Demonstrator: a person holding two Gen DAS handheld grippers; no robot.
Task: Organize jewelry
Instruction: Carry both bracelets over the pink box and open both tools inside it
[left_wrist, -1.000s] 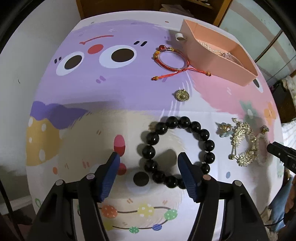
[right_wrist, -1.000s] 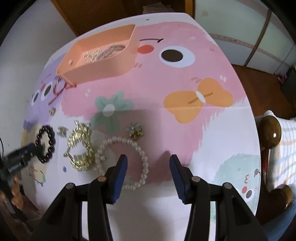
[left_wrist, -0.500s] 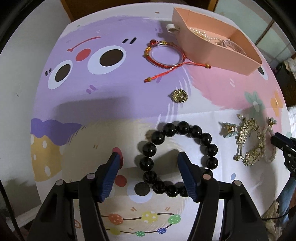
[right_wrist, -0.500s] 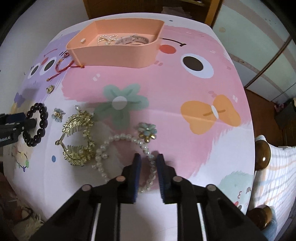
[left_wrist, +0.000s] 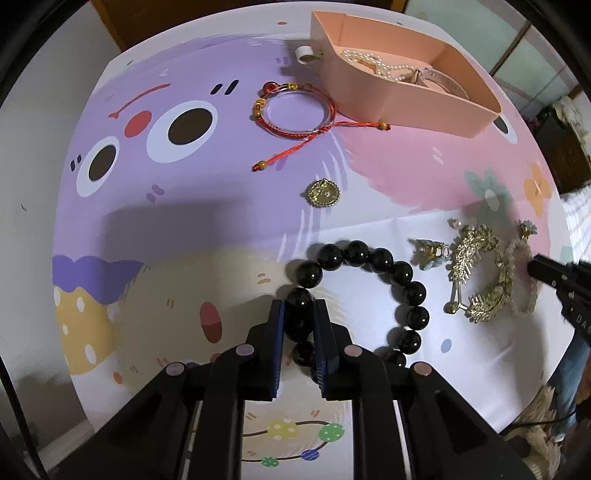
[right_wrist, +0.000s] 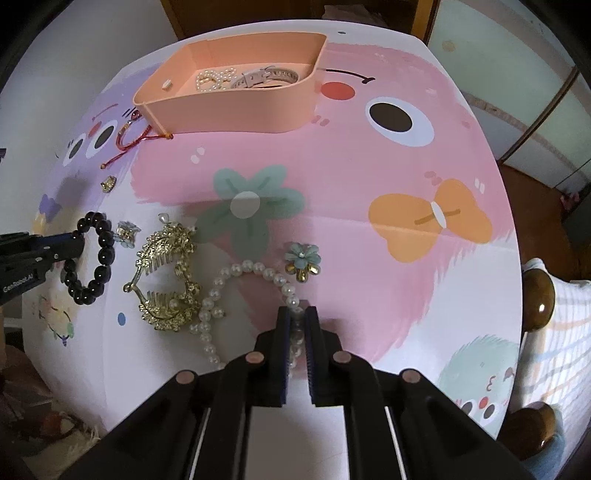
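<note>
On a round table (left_wrist: 92, 229) spread with a pastel cartoon-print cloth, the left gripper (left_wrist: 299, 325) is closed narrow on the near-left beads of a black round-bead bracelet (left_wrist: 369, 291), which lies flat at the table's near edge. The large glossy beads look hard, smooth and fairly weighty, so a pinch across a single bead, as here, is judged likelier to hold than one on the curved gaps, and the strand should hang limp once raised. Further right lie a small blue-and-gold flower clip (left_wrist: 430, 254) and an ornate gold comb-toothed hairpiece (left_wrist: 476, 273), stiff, spiky and probably prone to snag. Beside it, the right gripper (right_wrist: 297, 325) is clamped on the near-right run of a white pearl-bead bracelet (right_wrist: 236, 291), whose small beads seem light, slick and loosely strung; a second blue-and-gold flower brooch (right_wrist: 303, 258) sits just beyond. At the far side stands the peach open-topped organiser box (right_wrist: 236, 110), already holding a pearl strand and a pale strap, with a red braided cord bracelet (left_wrist: 295, 110) near its left corner and a small gold round pendant (left_wrist: 324, 192) between it and the black beads. The gripped beads are partly hidden between the pads, the pearl loop's near end is masked by the gripper body, and a small white object by the box is too small to identify.
</note>
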